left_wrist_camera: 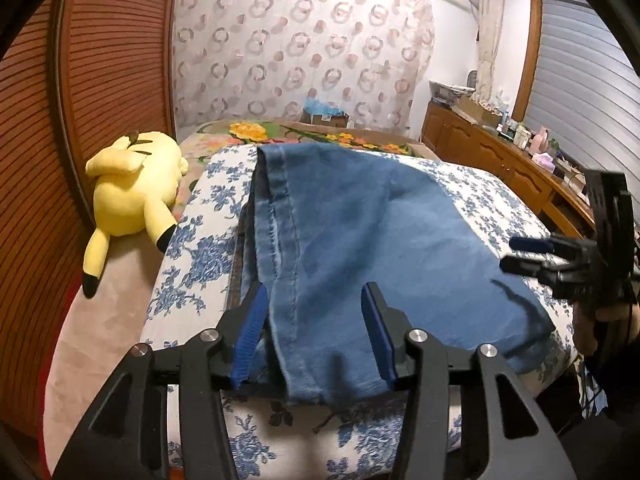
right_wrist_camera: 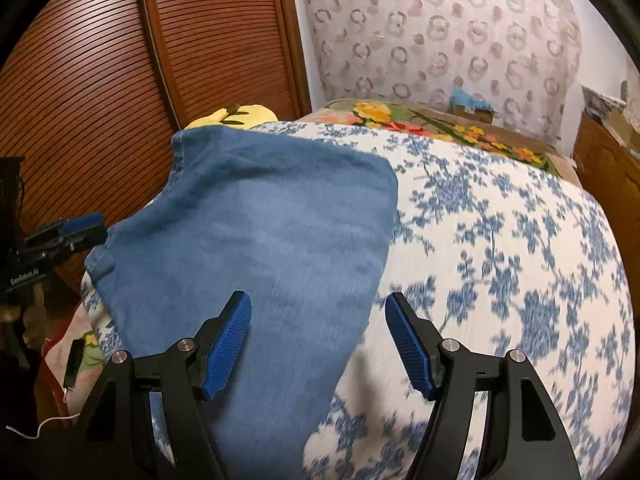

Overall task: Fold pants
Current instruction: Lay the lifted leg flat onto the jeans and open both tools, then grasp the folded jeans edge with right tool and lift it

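Observation:
The blue denim pants (left_wrist_camera: 360, 220) lie folded flat on the blue-flowered bed cover (left_wrist_camera: 200, 248). In the left wrist view my left gripper (left_wrist_camera: 314, 288) stands over their near end. Its blue pads are apart, with the seamed edge and a width of denim lying loose between them. My right gripper (left_wrist_camera: 508, 254) shows at the right edge of that view, above the pants' right corner. In the right wrist view the right gripper (right_wrist_camera: 317, 297) is open, straddling the right edge of the pants (right_wrist_camera: 260, 220). It holds nothing. The left gripper (right_wrist_camera: 80, 226) sits at the far left.
A yellow plush toy (left_wrist_camera: 132, 184) lies at the bed's left edge, against the louvred wooden doors (left_wrist_camera: 80, 80). A flowered blanket (left_wrist_camera: 280, 130) covers the far end. A cluttered wooden cabinet (left_wrist_camera: 500, 152) runs along the right. A small black device with a white cable (right_wrist_camera: 74, 360) lies low on the left.

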`<action>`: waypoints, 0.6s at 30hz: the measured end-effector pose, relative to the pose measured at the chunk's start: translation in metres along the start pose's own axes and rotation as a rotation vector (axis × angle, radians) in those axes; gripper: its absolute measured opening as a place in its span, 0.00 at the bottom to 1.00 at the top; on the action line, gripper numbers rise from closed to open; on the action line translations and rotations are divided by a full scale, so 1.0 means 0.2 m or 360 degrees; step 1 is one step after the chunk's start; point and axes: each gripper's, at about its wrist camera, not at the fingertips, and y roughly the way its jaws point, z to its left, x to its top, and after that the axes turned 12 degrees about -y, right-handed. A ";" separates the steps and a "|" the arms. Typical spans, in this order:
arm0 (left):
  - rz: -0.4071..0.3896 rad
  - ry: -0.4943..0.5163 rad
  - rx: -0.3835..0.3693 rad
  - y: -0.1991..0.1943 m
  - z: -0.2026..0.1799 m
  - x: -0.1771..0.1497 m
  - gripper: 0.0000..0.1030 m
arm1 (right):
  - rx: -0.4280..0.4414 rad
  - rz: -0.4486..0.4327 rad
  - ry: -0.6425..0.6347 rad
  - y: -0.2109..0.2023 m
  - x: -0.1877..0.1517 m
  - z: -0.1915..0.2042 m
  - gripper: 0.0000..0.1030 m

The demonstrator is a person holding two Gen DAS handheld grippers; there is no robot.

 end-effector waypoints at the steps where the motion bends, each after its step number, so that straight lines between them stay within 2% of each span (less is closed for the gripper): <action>1: -0.0002 0.0010 -0.0002 0.00 -0.01 0.00 0.50 | -0.0004 0.0001 0.0002 -0.01 -0.01 0.01 0.69; 18: 0.0042 0.0110 -0.0087 0.02 -0.23 -0.07 0.52 | 0.0025 0.0055 0.0097 -0.05 -0.18 0.09 0.69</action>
